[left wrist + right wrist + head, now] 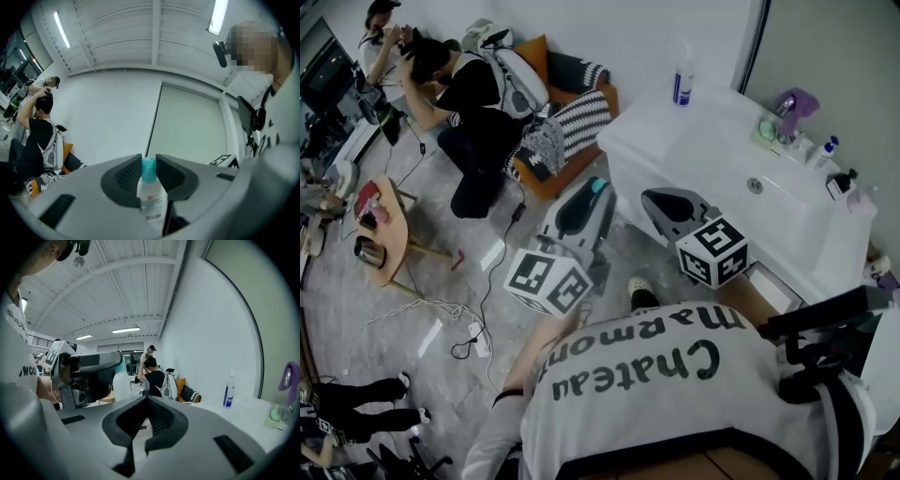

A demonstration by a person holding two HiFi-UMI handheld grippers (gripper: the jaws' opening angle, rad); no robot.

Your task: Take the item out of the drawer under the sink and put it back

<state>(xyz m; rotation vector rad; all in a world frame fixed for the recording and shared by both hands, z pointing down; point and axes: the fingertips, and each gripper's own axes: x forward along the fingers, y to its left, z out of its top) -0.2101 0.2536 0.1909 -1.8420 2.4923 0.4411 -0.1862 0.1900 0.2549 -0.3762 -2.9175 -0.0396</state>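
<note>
Two grippers: left gripper [149,163] clamps a barcode-labelled teal-capped bottle [151,198], right gripper [147,401] clenched empty; shirt [661,398] reads "Chateau Marmon"

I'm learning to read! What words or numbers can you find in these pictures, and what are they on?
"Chateau Marmon", upside down, its end cut off: on the person's white shirt.
Too small to read: the barcode and tiny print on the small bottle held in the left tool.
Too small to read: the label of the blue-labelled bottle on the sink counter.
No words: the marker cubes, only black square patterns.
</note>
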